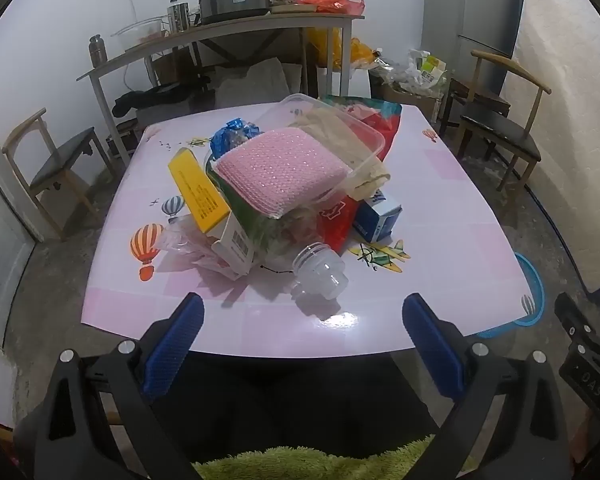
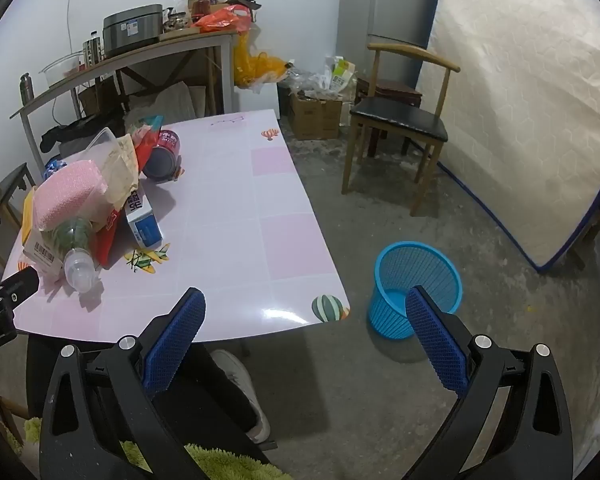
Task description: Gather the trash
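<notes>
A pile of trash sits on the pink table (image 1: pixel 440 216): a clear plastic bottle (image 1: pixel 320 274) lying at the front, a yellow box (image 1: pixel 198 192), a pink sponge (image 1: pixel 284 168) in a clear container (image 1: pixel 340 128), a blue-white carton (image 1: pixel 378 216) and red wrappers (image 1: pixel 336 224). My left gripper (image 1: pixel 302 320) is open and empty, just short of the table's near edge, facing the bottle. My right gripper (image 2: pixel 306 316) is open and empty, held off the table's near right corner. A blue mesh bin (image 2: pixel 416 280) stands on the floor right of the table (image 2: pixel 240 208).
A can (image 2: pixel 164 156) lies behind the pile. A wooden chair (image 2: pixel 400 120) stands right of the table, another chair (image 1: pixel 60 160) to the left. A cluttered side table (image 1: pixel 220 28) lines the back wall. A mattress (image 2: pixel 520 100) leans at right.
</notes>
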{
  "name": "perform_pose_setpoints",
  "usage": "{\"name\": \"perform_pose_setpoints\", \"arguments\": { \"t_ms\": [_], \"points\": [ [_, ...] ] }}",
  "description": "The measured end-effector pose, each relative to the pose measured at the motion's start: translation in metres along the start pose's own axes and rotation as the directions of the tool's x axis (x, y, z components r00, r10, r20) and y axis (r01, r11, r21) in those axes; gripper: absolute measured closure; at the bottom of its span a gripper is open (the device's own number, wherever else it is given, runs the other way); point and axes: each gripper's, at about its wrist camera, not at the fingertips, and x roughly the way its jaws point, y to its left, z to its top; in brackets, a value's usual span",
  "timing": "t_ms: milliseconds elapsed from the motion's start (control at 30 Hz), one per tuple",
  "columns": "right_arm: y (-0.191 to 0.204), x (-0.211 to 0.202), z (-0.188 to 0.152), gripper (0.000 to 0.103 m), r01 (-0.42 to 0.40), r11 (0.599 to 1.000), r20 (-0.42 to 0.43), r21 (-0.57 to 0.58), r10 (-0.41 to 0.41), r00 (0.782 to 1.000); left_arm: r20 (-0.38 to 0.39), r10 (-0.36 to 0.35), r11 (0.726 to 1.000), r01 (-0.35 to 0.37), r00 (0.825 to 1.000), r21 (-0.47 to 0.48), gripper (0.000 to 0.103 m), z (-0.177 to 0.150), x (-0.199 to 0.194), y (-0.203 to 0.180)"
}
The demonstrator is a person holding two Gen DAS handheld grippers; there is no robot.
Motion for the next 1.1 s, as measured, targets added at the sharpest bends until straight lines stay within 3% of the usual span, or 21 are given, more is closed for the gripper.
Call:
{"name": "perform_pose_setpoints", "arguments": {
  "t_ms": [1100],
  "points": [
    [0.001,0.003,0.0,0.007,0.002,1.0,0.011,-0.001,-0.002,1.0,-0.011,0.01,1.0,-0.01,1.0,-0.01,0.006,0.0,0.001,0.005]
  ]
}}
